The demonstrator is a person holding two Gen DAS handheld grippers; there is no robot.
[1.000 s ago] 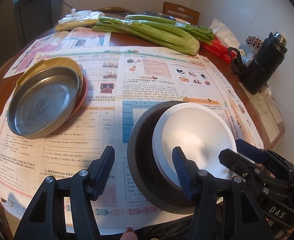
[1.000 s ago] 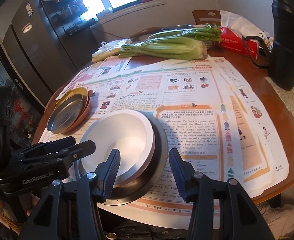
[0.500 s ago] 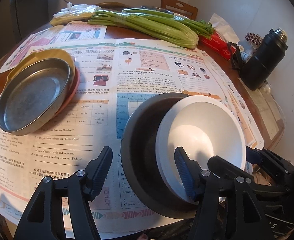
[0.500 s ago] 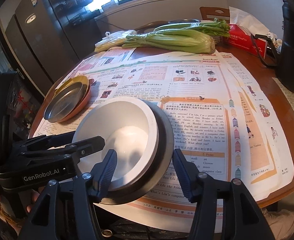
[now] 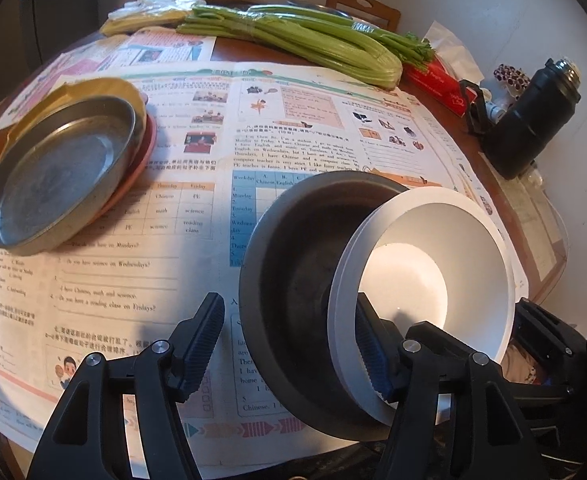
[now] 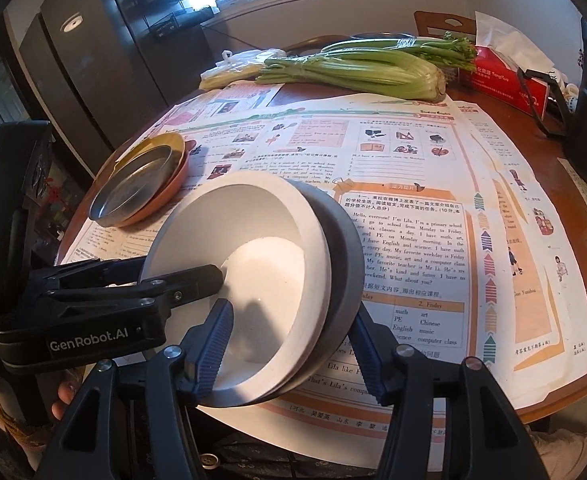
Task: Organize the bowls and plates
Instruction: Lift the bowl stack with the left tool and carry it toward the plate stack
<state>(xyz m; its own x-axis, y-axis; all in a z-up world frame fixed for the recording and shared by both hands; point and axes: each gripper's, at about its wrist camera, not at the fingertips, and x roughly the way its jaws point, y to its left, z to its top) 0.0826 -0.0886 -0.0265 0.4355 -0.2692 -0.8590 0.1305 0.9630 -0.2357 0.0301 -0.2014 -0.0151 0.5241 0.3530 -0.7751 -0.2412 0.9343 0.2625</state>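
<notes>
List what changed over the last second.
The white bowl tipped up steeply inside the dark bowl, so its opening now faces the cameras. The right gripper widened and straddles both rims. The left gripper widened too, with one finger inside the white bowl. The plate stack stayed put.

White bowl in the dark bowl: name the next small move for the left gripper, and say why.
Probably close the left gripper. Its jaws straddle the near walls of both bowls: one finger is inside the white bowl, and the other stands clear of the dark bowl. The white bowl sits askew, so a firm hold seems needed before seating it level.
</notes>
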